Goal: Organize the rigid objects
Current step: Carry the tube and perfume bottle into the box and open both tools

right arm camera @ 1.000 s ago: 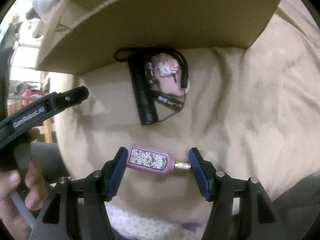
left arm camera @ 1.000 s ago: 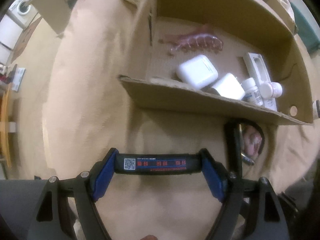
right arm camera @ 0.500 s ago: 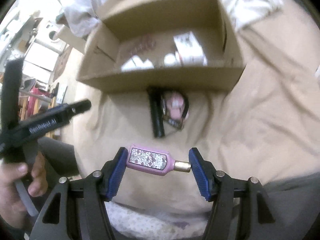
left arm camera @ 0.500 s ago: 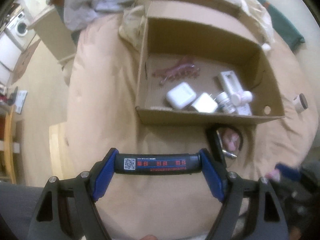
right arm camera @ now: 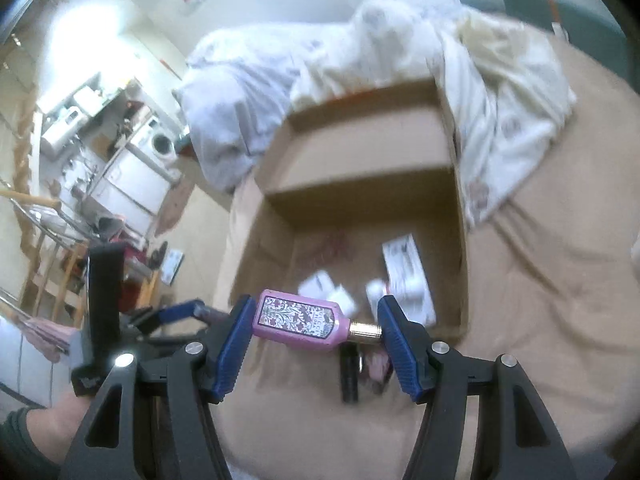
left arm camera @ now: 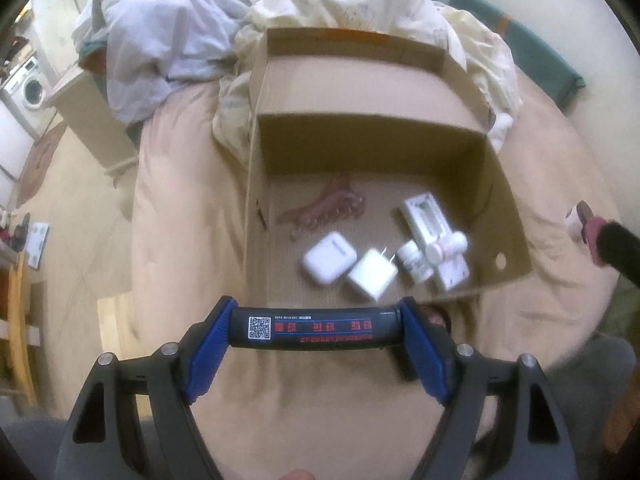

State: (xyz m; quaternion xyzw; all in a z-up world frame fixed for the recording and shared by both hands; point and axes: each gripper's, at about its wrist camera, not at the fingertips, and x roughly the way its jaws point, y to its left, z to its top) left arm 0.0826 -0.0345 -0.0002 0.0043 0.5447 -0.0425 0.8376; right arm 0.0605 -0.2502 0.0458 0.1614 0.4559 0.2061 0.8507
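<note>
The left gripper (left arm camera: 316, 330) is clamped end to end on a black cylindrical tube with a QR code and red lettering (left arm camera: 316, 328), its blue pads (left arm camera: 206, 346) pressing both ends, and holds it crosswise over the beige bedspread (left arm camera: 180, 240) just near of the open brown cardboard box (left arm camera: 508, 216). The right gripper (right arm camera: 316, 326) grips a pink flat perfume bottle with a floral label and gold neck (right arm camera: 300, 322) lengthwise, one pad on its base and the other on the gold tip, above the box's near edge. Inside the box lie a pink toothed hair claw (left arm camera: 326, 206) at the far left, a white rounded earbud case (left arm camera: 329, 257) and a white square plug charger (left arm camera: 373, 274) nearer, and to their right small white bottles (left arm camera: 416, 260) beside a white oblong carton (left arm camera: 426, 220). On the bedspread just near of the box lie a black cylindrical torch (right arm camera: 349, 376) and a blurred pink object (right arm camera: 376, 366). Rumpled white bedding (left arm camera: 360, 4) lies piled beyond the box.
</note>
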